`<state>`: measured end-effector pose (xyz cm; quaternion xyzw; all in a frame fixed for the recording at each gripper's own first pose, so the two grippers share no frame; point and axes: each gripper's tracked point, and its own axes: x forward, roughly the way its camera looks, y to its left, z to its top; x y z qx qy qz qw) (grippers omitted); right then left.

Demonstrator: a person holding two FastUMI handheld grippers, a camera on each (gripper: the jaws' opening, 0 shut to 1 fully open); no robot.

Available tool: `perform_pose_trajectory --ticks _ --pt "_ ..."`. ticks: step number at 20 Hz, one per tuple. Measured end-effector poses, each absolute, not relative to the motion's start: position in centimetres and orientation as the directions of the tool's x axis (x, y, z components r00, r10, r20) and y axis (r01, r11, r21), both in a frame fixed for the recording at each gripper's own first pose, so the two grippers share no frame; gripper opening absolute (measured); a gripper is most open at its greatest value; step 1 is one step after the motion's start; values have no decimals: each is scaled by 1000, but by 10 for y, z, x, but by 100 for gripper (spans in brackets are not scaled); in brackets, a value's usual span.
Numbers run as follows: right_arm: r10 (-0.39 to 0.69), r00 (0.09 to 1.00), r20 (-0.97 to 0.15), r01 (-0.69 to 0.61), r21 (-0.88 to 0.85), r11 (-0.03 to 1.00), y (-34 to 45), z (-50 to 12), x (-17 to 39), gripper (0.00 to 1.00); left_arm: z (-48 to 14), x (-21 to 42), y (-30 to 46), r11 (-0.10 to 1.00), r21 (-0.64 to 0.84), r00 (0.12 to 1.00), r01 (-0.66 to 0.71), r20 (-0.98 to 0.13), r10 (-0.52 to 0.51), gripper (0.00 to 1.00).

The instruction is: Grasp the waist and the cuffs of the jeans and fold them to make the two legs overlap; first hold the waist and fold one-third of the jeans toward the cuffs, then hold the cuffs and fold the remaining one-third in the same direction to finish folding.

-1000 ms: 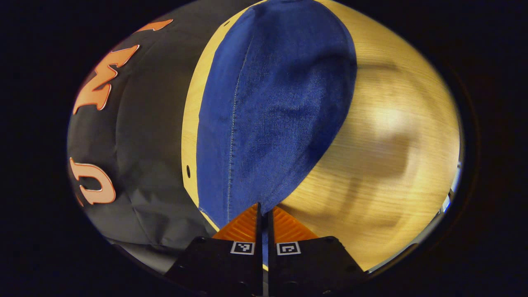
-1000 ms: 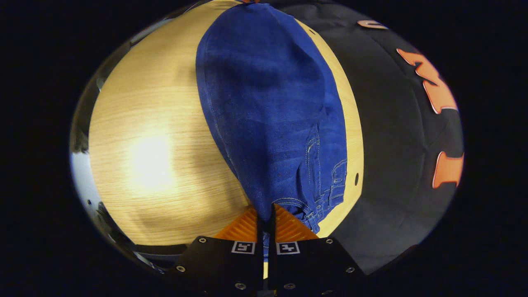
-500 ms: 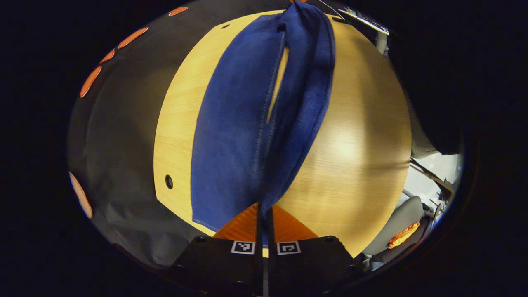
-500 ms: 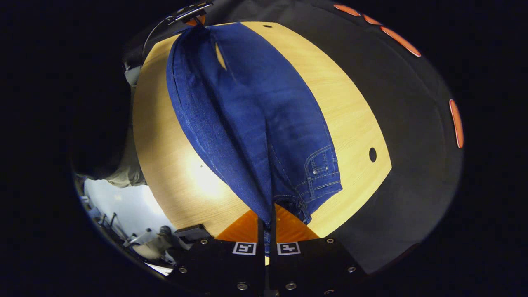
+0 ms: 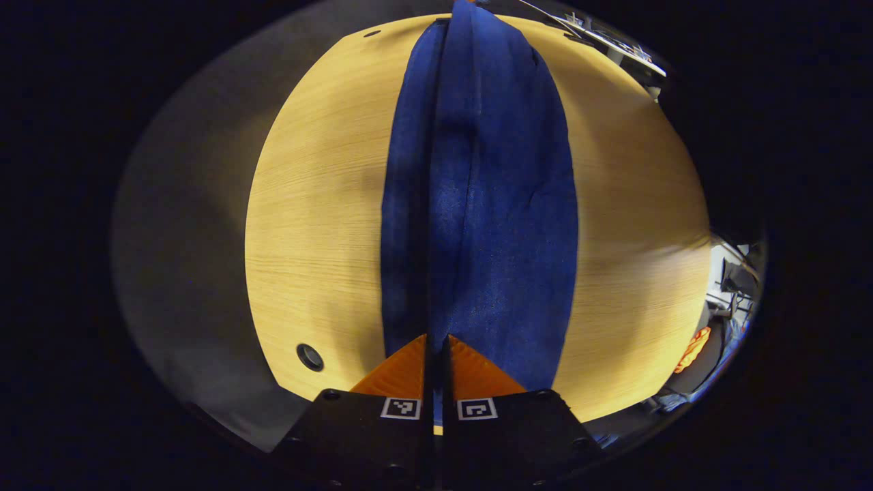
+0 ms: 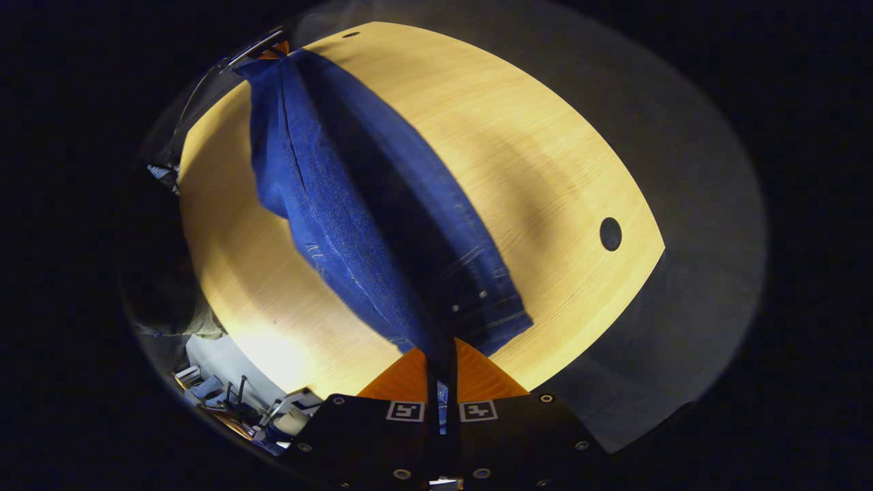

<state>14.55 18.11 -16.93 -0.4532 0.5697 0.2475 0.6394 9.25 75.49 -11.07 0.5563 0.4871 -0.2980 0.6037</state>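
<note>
Blue denim jeans (image 5: 491,204) hung above the wooden table (image 5: 320,204); I had both the left gripper (image 5: 436,344) and the right gripper (image 6: 442,348) pinching them, and a slip could misalign the legs.

Wooden table (image 5: 320,225): bare surface open on both sides of the jeans (image 5: 491,225), which stretch lengthwise across its middle as the sole obstruction. Small round hole (image 6: 610,234) near one table edge, well apart from the cloth. Booth wall (image 6: 696,273) bounds the far side; clutter (image 6: 225,402) lies beyond the opposite edge.
</note>
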Motion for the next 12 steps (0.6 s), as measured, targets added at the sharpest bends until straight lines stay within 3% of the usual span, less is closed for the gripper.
perform_pose_trajectory --ticks 1,3,4,6,7,9,10,12 --pt "-236 234 -943 -787 -326 523 182 -187 172 4 -112 119 757 186 408 373 894 -907 194 5" --pt "-289 216 -933 -726 -352 591 178 -208 190 4 -128 132 768 202 365 320 909 -921 221 5" --pt "-320 212 -924 -689 -373 621 175 -210 195 11 -125 136 777 199 382 331 903 -911 247 35" --pt "-372 267 -889 -643 -452 618 167 -198 207 70 -119 147 789 228 447 386 865 -883 267 95" --pt "-379 302 -875 -618 -483 621 166 -186 211 99 -110 151 791 283 497 438 820 -864 248 100" --pt "-371 387 -845 -542 -533 650 163 -156 207 98 -99 142 786 402 548 511 733 -835 205 100" --pt "-322 474 -820 -458 -542 705 161 -130 202 98 -82 132 774 513 579 579 634 -795 181 95" --pt "-259 583 -770 -320 -511 798 149 -95 181 98 -57 118 745 714 561 701 419 -700 139 99"
